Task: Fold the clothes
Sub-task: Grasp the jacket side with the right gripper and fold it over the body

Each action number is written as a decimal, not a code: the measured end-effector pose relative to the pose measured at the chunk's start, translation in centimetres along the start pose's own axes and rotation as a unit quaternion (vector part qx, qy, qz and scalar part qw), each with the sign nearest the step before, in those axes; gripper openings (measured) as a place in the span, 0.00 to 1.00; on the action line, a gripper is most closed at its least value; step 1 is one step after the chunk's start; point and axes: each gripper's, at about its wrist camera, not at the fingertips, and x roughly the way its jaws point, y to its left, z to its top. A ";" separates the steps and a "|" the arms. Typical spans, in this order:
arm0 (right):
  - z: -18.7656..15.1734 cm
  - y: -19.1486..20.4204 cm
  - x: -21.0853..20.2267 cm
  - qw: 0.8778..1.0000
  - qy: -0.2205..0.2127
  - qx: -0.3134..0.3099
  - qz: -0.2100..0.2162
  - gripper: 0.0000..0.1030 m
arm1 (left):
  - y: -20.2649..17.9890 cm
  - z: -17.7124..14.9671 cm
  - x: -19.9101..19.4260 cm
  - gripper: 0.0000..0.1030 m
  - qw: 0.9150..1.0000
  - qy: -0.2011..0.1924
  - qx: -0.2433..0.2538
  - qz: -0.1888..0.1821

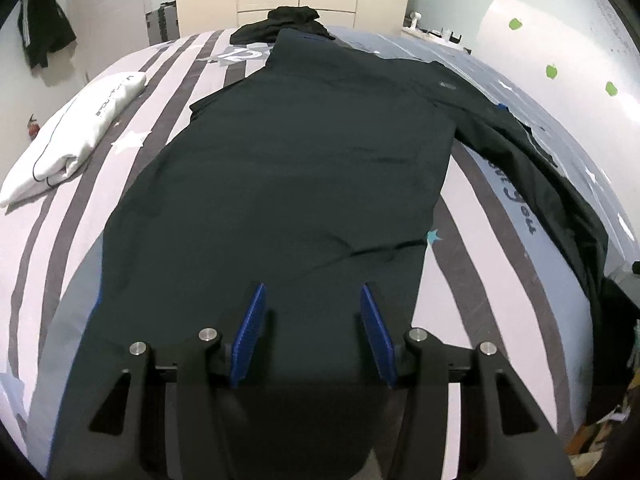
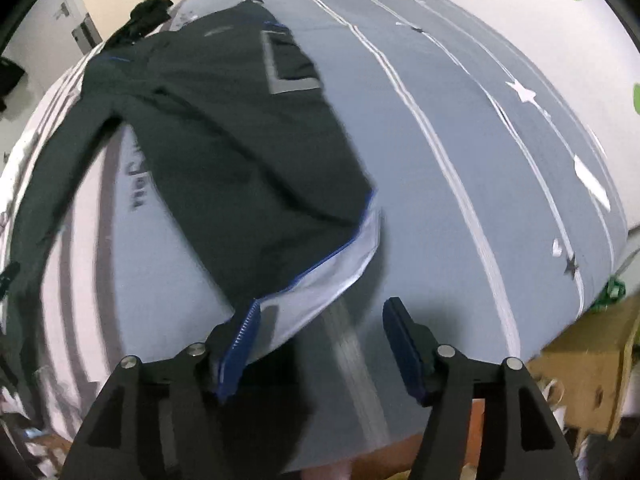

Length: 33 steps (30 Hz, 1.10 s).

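Garment: a dark jacket (image 1: 304,152) lay spread lengthwise down the striped bed (image 1: 60,240), its collar toward the far edge and its hem at the near edge.
Fold so far: one side looked already turned in over the body; the other sleeve (image 1: 532,152) trailed out toward the bed's wall-side edge.
Hem corner: in the right wrist view the jacket's blue zipper edge (image 2: 344,248) and pale lining (image 2: 336,276) showed at the near edge.
Left tool (image 1: 312,328): jaws apart, hovering over the hem with nothing gripped.
Right tool (image 2: 320,344): jaws apart, empty; the lining corner sat just beside one finger, though blur left contact uncertain.
Other items: a folded white garment (image 1: 80,132) sat toward the side of the bed away from the wall; a dark heap (image 1: 288,20) lay at the far edge.
Step in hand: I judged it a pause between folds, both tools free.
Next move: probably pinching the loose sleeve or the hem; it called for a clean grip on one layer only, then a flat carry across.
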 end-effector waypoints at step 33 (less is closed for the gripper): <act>-10.7 7.7 5.1 0.990 -0.141 0.007 -0.022 0.07 | 6.2 -3.1 0.8 0.45 0.997 -0.058 -0.009 0.054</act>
